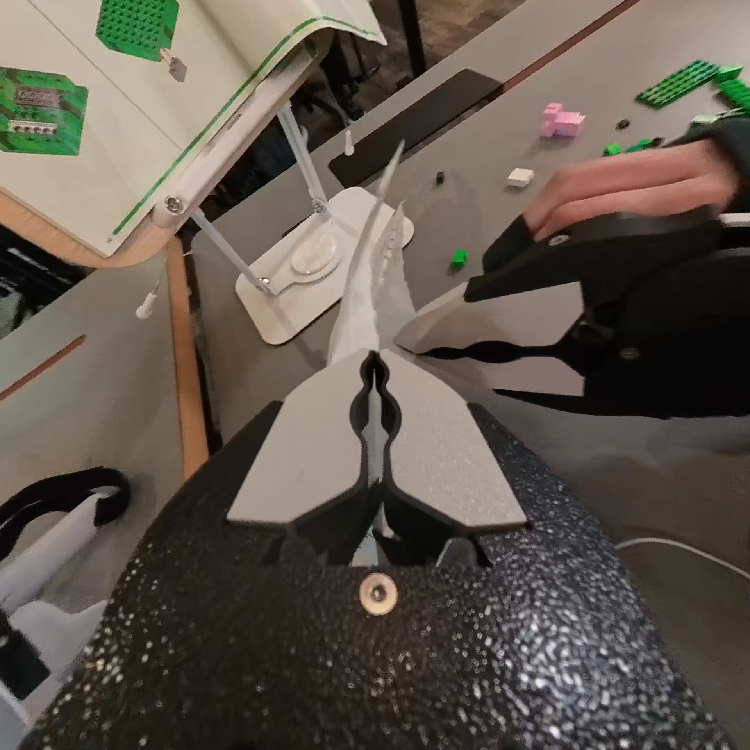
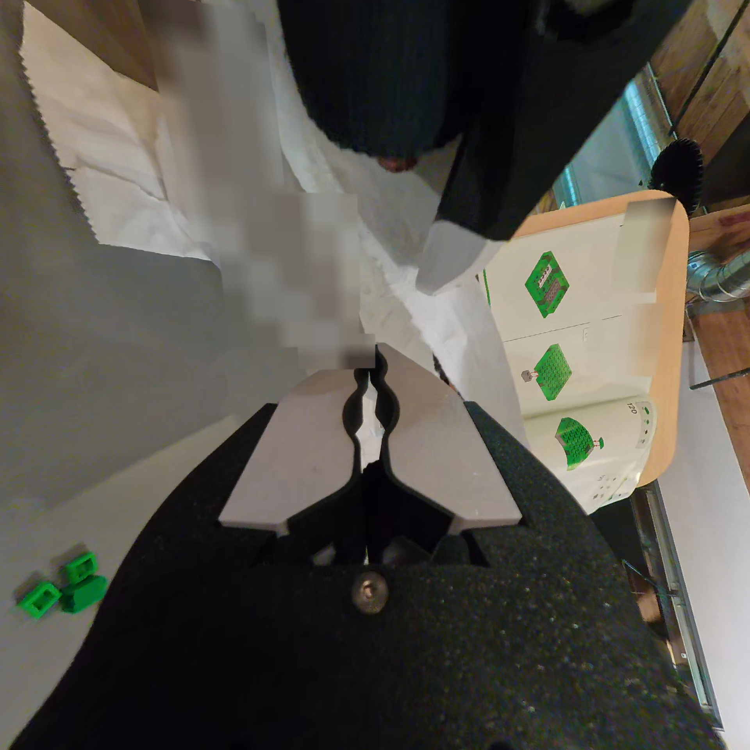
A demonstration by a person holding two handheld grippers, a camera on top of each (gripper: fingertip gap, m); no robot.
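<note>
My left gripper (image 1: 375, 357) is shut on a white paper bag (image 1: 365, 300), which I see edge-on rising from between its fingers. My right gripper (image 1: 408, 345) comes in from the right, held by a hand (image 1: 629, 190), and is shut on the same paper right beside the left tips. In the right wrist view my right gripper (image 2: 373, 367) pinches the crumpled bag (image 2: 121, 162), which spreads out above the grey table and has a zigzag edge. A grey finger (image 2: 446, 259) of the left gripper presses on the paper just beyond it.
An open instruction booklet (image 1: 121, 121) rests on a wooden stand with a white metal base (image 1: 308, 276); it also shows in the right wrist view (image 2: 568, 345). On the grey table lie a green baseplate (image 1: 682, 85), a pink brick (image 1: 562, 121), a white brick (image 1: 520, 177) and small green bricks (image 2: 65, 584). My hands' fingertips stand some 4 cm from each other. The white metal base (image 1: 308, 276) lies around 25 cm away from my right fingertips.
</note>
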